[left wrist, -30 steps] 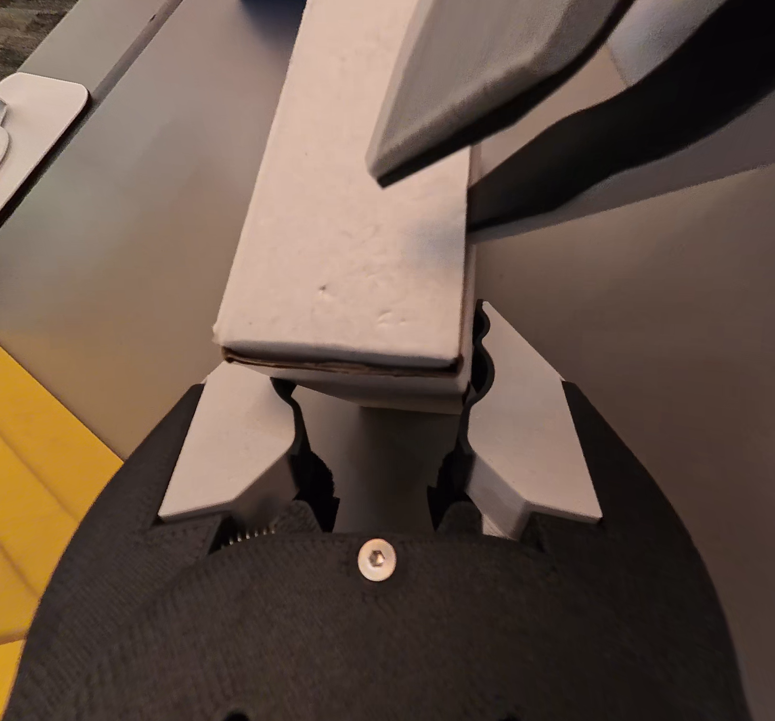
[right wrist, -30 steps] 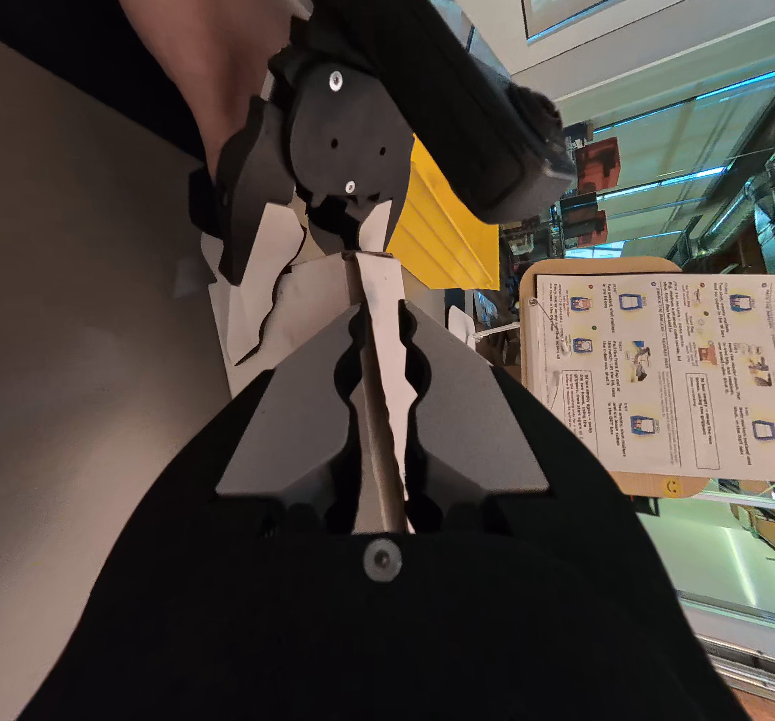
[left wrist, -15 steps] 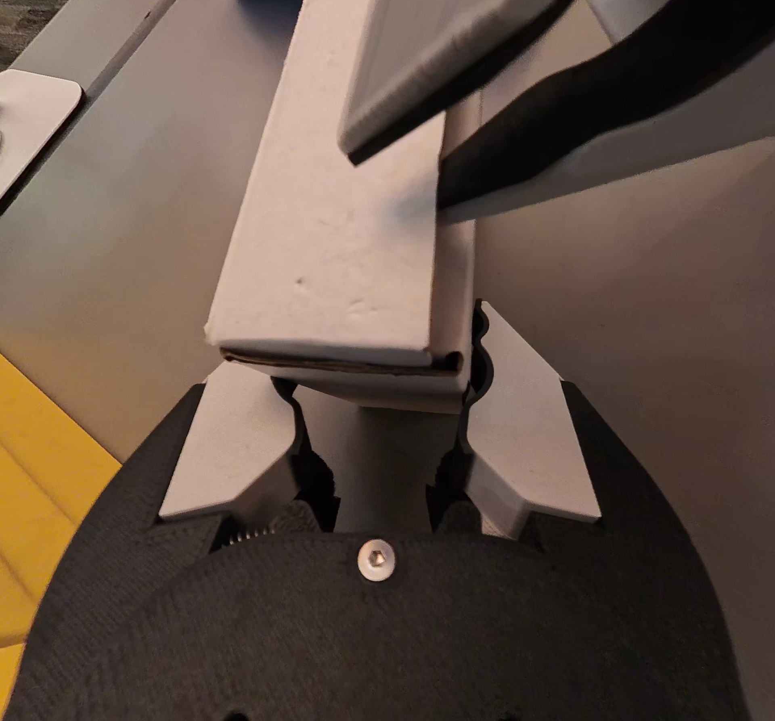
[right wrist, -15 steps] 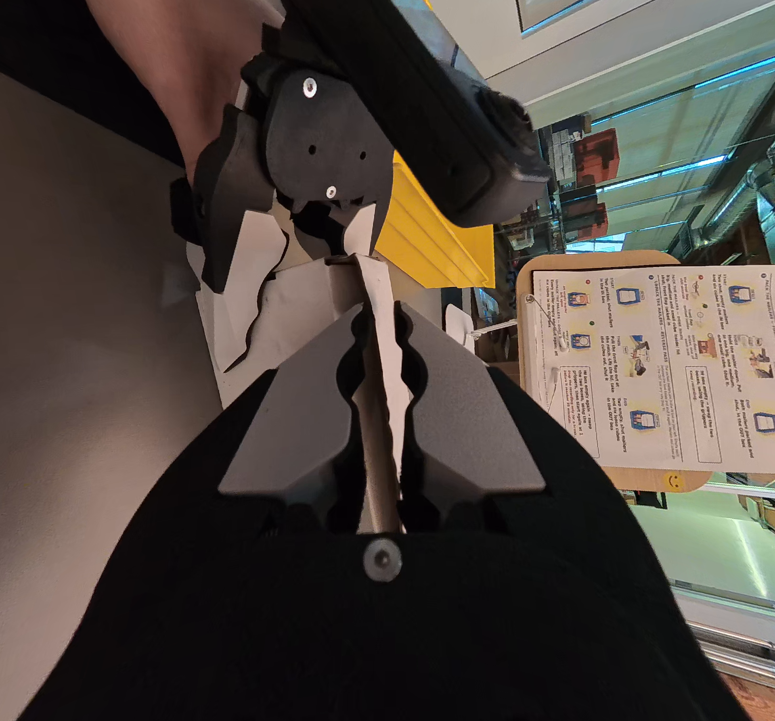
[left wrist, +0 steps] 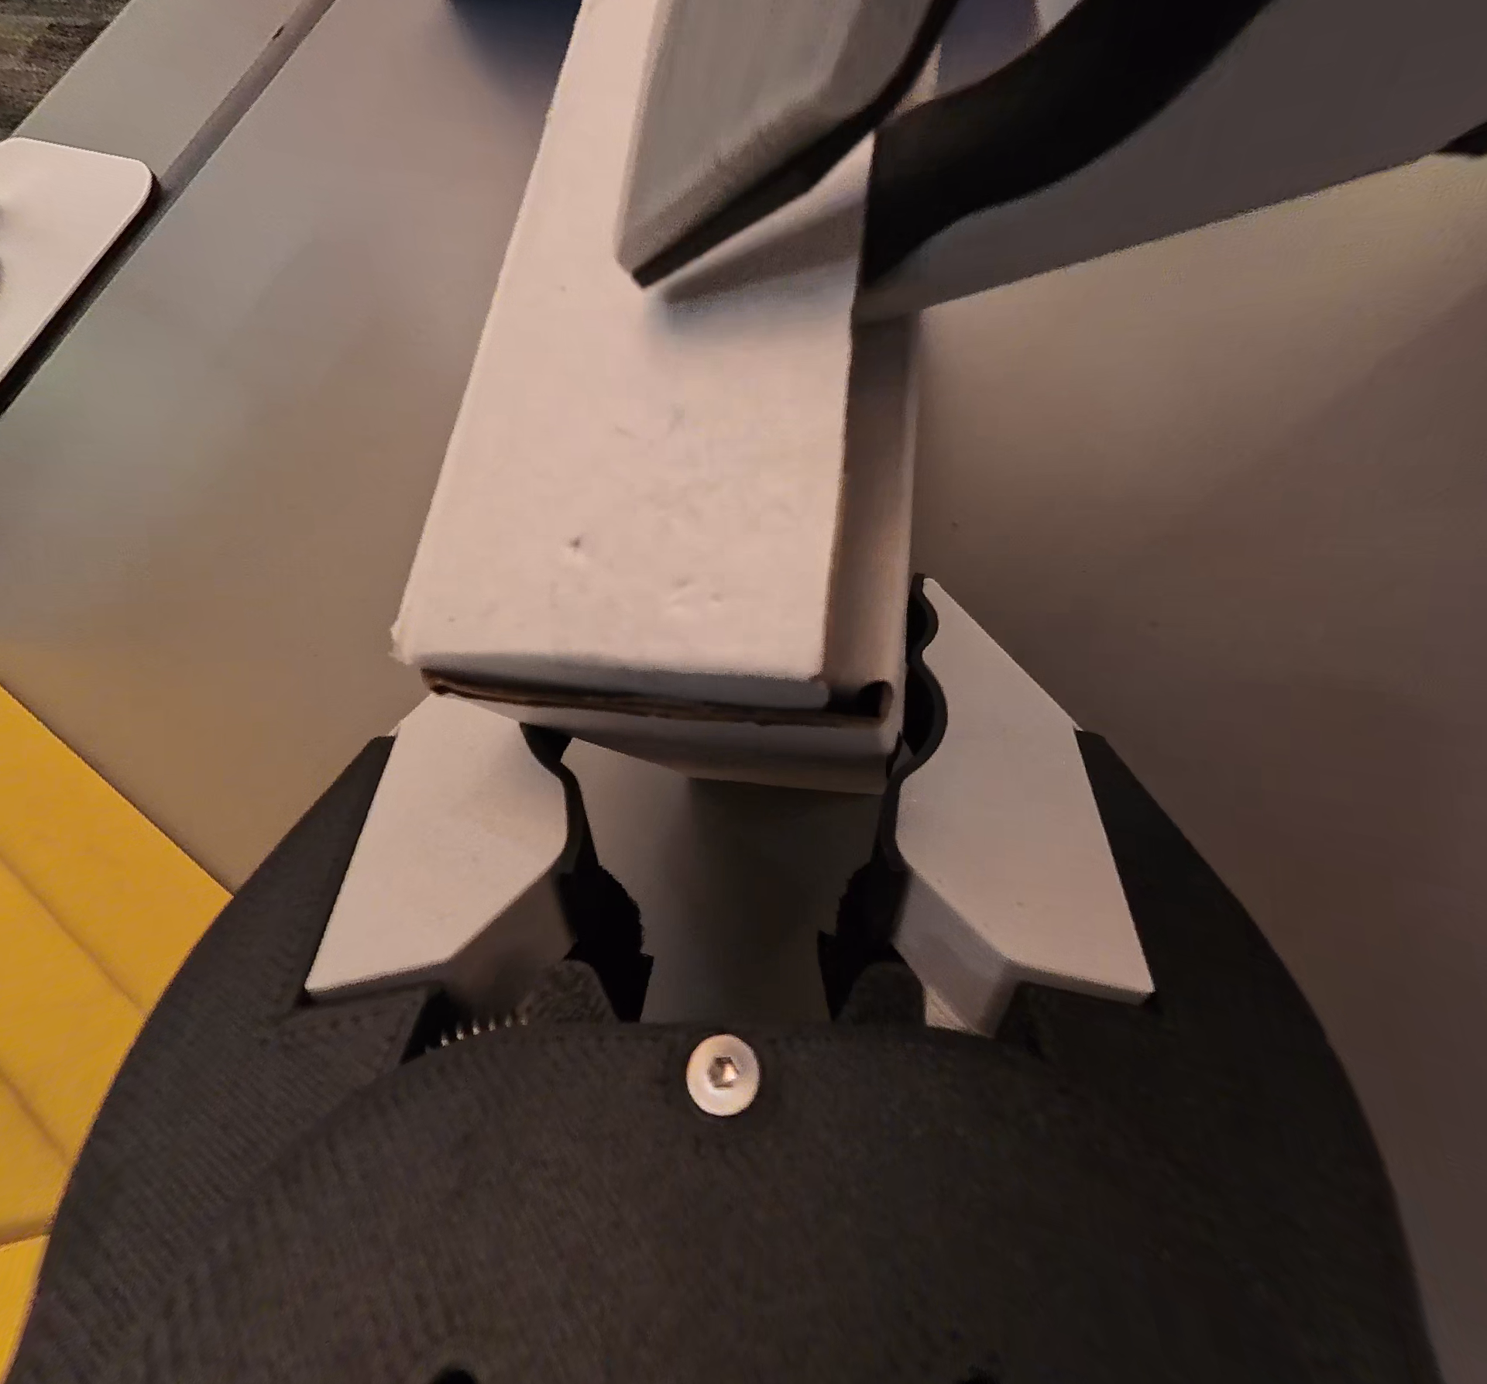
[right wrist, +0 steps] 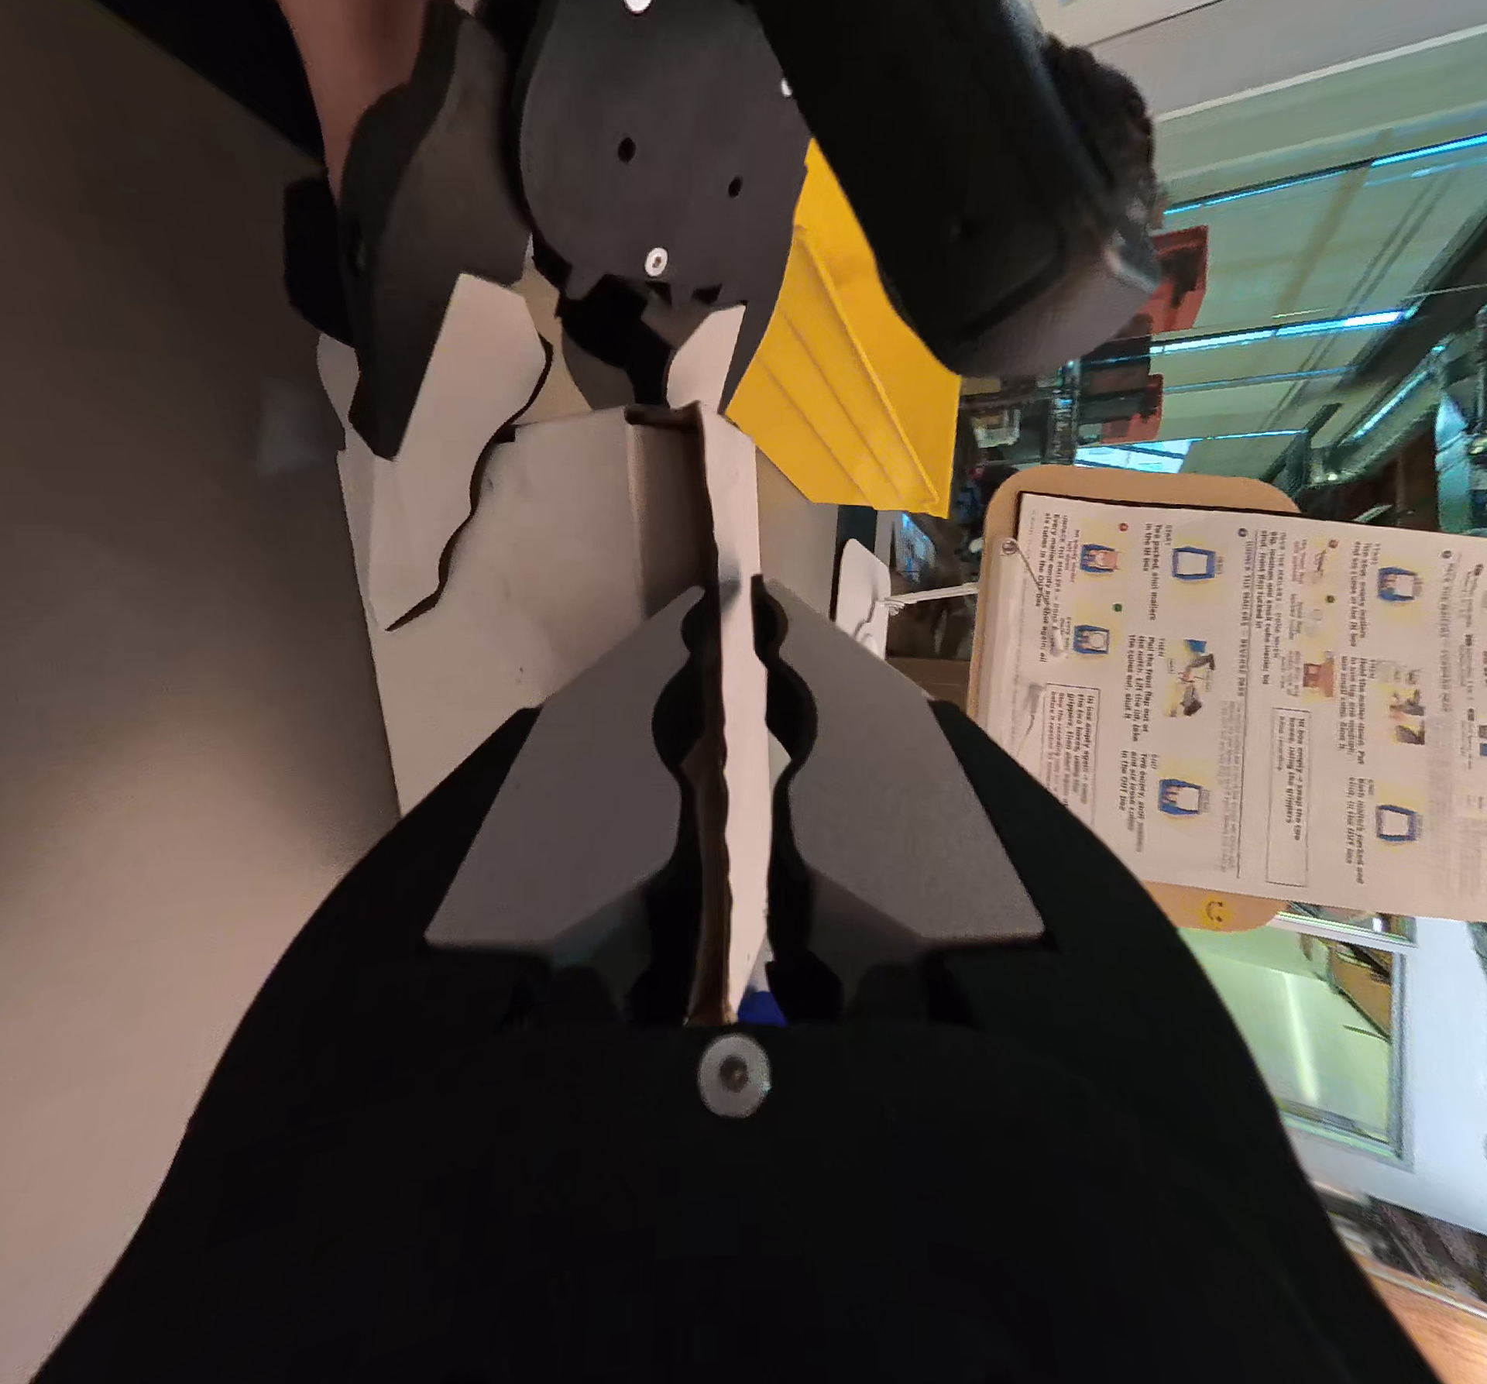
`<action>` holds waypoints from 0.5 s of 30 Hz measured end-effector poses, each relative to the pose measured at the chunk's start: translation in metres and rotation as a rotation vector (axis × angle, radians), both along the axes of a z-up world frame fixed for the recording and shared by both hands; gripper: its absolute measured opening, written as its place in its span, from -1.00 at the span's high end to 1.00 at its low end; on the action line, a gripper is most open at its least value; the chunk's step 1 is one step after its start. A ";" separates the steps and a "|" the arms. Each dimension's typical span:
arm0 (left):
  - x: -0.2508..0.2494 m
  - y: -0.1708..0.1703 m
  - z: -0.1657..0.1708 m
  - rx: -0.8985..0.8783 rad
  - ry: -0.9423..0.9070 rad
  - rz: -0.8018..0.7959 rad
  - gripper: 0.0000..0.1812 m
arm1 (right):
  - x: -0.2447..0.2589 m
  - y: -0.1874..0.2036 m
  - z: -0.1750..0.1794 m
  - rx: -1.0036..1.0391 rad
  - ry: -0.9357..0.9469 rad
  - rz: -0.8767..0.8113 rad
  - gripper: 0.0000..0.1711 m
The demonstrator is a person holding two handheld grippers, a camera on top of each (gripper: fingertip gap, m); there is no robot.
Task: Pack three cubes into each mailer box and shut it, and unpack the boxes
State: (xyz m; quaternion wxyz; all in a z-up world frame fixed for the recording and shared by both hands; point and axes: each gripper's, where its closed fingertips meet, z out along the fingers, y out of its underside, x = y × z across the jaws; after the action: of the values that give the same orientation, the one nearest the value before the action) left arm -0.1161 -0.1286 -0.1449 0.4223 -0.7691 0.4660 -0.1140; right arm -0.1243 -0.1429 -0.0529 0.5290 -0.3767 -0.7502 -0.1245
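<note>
Left wrist view: my left gripper (left wrist: pixel 728 734) has its fingers (left wrist: pixel 978 774) set fairly wide around the near short end of the white mailer box (left wrist: pixel 644 508), whose long axis runs off toward 12 o'clock over the grey bench (left wrist: pixel 1207 541); the right-side finger touches the box wall, but I cannot tell if the left-side one does. Right wrist view: my right gripper (right wrist: pixel 736 669) is pinched narrow on a thin cardboard flap (right wrist: pixel 736 702) of that box, which stretches to 12 o'clock. I judge the flap move turns on this end-to-end hold.
</note>
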 end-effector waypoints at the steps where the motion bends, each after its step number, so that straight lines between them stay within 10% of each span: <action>1: 0.000 0.000 0.000 0.002 0.001 -0.001 0.10 | 0.000 0.000 0.000 -0.015 -0.009 0.006 0.94; 15: 0.001 0.000 0.000 -0.001 0.000 -0.003 0.10 | -0.004 0.010 0.012 -0.369 -0.135 0.039 0.99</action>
State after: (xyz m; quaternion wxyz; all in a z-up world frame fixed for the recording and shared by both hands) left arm -0.1156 -0.1290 -0.1451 0.4219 -0.7687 0.4669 -0.1146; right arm -0.1286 -0.1330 -0.0407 0.4018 -0.4436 -0.8011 0.0003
